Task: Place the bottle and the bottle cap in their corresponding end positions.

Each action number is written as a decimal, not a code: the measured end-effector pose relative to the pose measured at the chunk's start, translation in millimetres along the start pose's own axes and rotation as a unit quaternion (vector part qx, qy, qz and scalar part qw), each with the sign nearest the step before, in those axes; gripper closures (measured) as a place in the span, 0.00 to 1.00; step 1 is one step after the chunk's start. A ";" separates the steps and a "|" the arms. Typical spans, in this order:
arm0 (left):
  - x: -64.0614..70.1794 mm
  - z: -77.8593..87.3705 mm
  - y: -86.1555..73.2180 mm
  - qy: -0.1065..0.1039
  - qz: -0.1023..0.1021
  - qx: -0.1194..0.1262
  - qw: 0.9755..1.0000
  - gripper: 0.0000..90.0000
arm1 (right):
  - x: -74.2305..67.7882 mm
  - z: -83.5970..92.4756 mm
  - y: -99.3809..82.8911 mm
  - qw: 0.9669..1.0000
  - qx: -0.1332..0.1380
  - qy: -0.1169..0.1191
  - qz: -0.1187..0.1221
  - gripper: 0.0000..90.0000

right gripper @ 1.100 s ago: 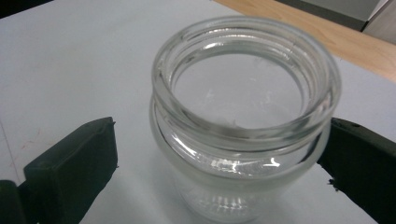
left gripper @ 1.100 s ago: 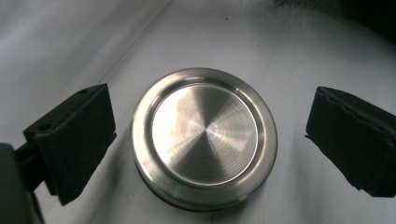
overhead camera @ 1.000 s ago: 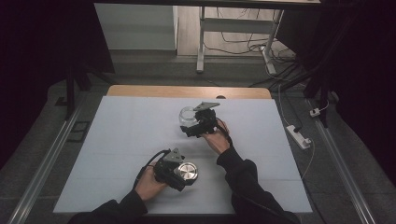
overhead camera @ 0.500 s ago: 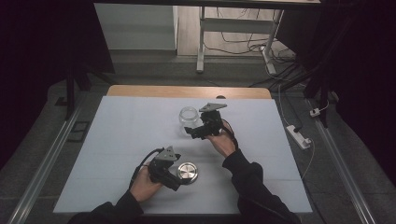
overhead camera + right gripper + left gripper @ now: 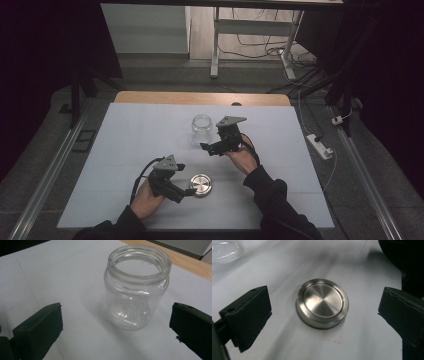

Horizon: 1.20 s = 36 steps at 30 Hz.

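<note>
Metal lid (image 5: 201, 183) is lying flat on the white table (image 5: 125, 135), near the person's edge, and the clear glass jar (image 5: 201, 125) is standing upright and uncapped farther back, toward the middle. Nothing else is sitting on the white surface between them, so neither thing is being blocked. A strip of bare wood (image 5: 200, 98) is showing along the table's far edge, and beyond it cables (image 5: 260, 47) are trailing over the floor around a white stand (image 5: 216, 40). A white power strip (image 5: 320, 146) is lying on the floor off the right side.

The left tongs (image 5: 186, 194) are hanging just beside the lid, on its left in the high view. In the left gripper view the lid (image 5: 322, 303) is sitting between the two black jaws, which are standing wide apart and released, touching nothing.

The right tongs (image 5: 206, 148) are hovering just in front of the jar, near but apart from it. In the right gripper view the jar (image 5: 137, 287) is standing ahead of the spread jaws, which are likewise released and gripping nothing.
</note>
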<state>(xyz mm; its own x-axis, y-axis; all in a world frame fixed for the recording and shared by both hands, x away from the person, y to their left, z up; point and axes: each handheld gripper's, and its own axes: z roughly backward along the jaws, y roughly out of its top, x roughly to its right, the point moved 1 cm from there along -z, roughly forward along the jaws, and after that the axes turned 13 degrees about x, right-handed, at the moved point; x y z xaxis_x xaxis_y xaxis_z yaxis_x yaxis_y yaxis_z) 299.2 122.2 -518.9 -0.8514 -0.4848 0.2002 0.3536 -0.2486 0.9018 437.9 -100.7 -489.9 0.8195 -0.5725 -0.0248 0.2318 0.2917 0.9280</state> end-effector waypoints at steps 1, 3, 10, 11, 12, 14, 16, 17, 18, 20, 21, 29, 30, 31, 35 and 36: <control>-0.9 2.0 -0.1 0.004 0.003 0.002 1.000 0.00 | 0.0 1.0 -0.7 1.000 0.000 0.000 -0.001 0.00; -3.0 6.1 0.0 0.007 0.009 0.004 1.000 0.00 | -0.1 3.6 -1.3 1.000 0.000 0.001 -0.004 0.00; -7.5 18.0 0.1 0.025 0.016 0.011 1.000 0.00 | -6.1 15.1 -2.1 1.000 0.003 0.013 -0.010 0.00; -7.8 19.3 0.0 0.026 0.015 0.009 1.000 0.00 | -6.9 16.3 -2.1 1.000 0.001 0.012 -0.010 0.00; -7.9 20.5 -0.3 0.027 0.016 0.011 0.999 0.00 | -7.7 17.7 -2.0 1.000 0.002 0.015 -0.011 0.00; -8.4 22.9 -0.9 0.028 0.016 0.009 0.999 0.00 | -10.3 20.3 -1.5 1.000 0.002 0.019 -0.016 0.00; -8.7 24.9 -1.7 0.032 0.015 0.007 0.999 0.00 | -13.4 22.9 -1.0 1.000 -0.003 0.023 -0.016 0.00; -8.9 25.8 -2.1 0.033 0.015 0.006 0.999 0.00 | -15.4 24.6 -0.6 1.000 -0.003 0.023 -0.016 0.00; -9.1 26.7 -2.5 0.034 0.016 0.004 0.999 0.00 | -17.1 26.0 -0.4 1.000 -0.006 0.022 -0.014 0.00; -9.1 28.6 -3.3 0.038 0.015 0.003 0.999 0.00 | -21.0 28.8 -0.4 1.000 -0.014 0.023 -0.015 0.00; -9.3 29.9 -3.5 0.039 0.014 0.001 0.999 0.00 | -22.8 30.4 -0.7 1.000 -0.014 0.023 -0.014 0.00; -8.6 43.7 -4.8 0.055 0.020 0.005 0.998 0.00 | -34.1 43.2 -3.9 0.999 -0.019 0.031 -0.014 0.00; -8.5 45.9 -5.4 0.058 0.020 0.006 0.998 0.00 | -34.8 44.7 -4.5 0.999 -0.018 0.032 -0.012 0.00; -8.5 48.2 -6.1 0.060 0.022 0.006 0.998 0.00 | -35.6 46.6 -5.0 0.999 -0.016 0.033 -0.012 0.00; -8.2 58.1 -9.2 0.070 0.028 0.005 0.997 0.00 | -37.9 54.9 -7.5 0.999 -0.009 0.037 -0.014 0.00; -8.2 60.8 -10.0 0.071 0.030 0.005 0.997 0.00 | -38.6 57.3 -8.2 0.999 -0.008 0.037 -0.014 0.00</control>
<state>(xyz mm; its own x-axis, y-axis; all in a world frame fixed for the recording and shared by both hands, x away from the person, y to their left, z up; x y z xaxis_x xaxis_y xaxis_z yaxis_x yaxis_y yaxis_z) 279.1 179.7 -506.2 -0.7648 -0.6128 0.1987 0.3978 -0.2065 0.8939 374.3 -124.9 -475.2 0.8493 -0.5220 -0.0783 0.2623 0.2885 0.9208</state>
